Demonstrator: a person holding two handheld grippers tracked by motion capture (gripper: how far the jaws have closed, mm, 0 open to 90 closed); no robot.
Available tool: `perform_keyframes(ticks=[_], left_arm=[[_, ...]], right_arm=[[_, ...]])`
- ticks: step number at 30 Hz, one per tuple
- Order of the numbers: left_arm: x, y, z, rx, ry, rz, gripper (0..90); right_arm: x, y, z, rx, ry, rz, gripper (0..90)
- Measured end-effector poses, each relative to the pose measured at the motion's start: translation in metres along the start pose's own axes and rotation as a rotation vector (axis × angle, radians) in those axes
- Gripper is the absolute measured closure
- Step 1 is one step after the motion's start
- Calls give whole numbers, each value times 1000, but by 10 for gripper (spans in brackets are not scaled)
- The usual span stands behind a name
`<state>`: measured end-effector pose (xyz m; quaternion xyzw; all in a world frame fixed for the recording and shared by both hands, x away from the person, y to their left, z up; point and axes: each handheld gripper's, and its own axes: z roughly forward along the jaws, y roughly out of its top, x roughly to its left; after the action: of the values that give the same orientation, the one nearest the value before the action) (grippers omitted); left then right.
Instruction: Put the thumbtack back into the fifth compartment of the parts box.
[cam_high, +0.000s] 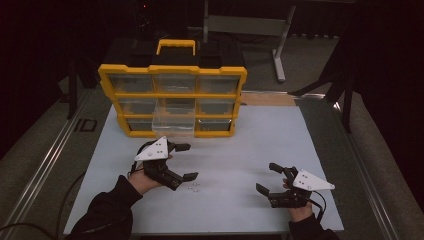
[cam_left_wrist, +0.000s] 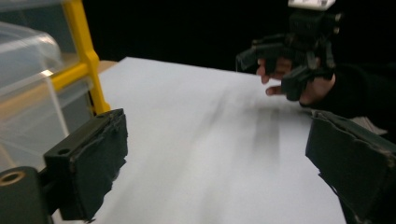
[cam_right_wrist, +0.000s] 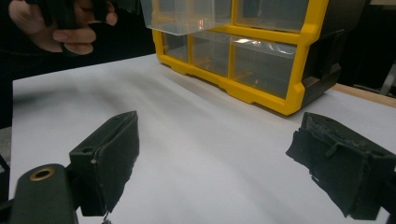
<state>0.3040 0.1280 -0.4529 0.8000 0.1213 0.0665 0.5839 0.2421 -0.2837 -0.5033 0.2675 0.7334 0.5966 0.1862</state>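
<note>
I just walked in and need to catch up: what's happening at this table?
A person holds a gripper in each hand over a white table. The left gripper, jaws open and holding nothing, hovers near some small pale parts in front of a yellow drawer organizer, whose clear middle drawer is pulled out. The right gripper rests open and empty off to the side.

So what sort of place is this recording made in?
Probably a lab or workshop recording bench: a white table, a yellow parts organizer with clear drawers, dark curtains around, and a metal stand on the floor behind.
</note>
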Motion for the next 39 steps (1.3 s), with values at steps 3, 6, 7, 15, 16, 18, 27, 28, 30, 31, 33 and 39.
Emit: perform_keyframes(ticks=[3, 6, 7, 15, 16, 18, 27, 28, 30, 31, 33, 39], left_arm=[[3, -5, 6, 14, -9, 8, 108], [5, -8, 10, 24, -21, 0, 145], [7, -13, 14, 45, -28, 3, 145], [11, -27, 25, 134, -23, -16, 200], [11, -28, 25, 142, -30, -17, 218], [12, -30, 25, 150, -32, -19, 254], [14, -46, 27, 234, -65, -30, 376], [14, -46, 28, 240, -69, -29, 385], [14, -48, 28, 253, -81, -36, 426], [14, -49, 29, 264, -85, -37, 442], [14, -50, 30, 277, -97, -39, 478], [12, -53, 34, 337, -95, -37, 581]], right_arm=[[0, 0, 0, 2, 3, 0, 133], [0, 0, 0, 2, 4, 3, 133], [0, 0, 1, 2, 4, 3, 134], [1, 0, 1, 4, 10, 2, 134], [0, -1, 1, 4, 10, 2, 134], [0, -1, 1, 4, 10, 2, 134], [0, -1, 2, 10, 14, 1, 134], [0, -1, 2, 10, 14, 1, 135], [0, -1, 1, 11, 14, 2, 135], [0, -1, 1, 11, 14, 3, 135], [1, -1, 2, 12, 15, 3, 135], [0, -1, 2, 13, 15, 3, 135]])
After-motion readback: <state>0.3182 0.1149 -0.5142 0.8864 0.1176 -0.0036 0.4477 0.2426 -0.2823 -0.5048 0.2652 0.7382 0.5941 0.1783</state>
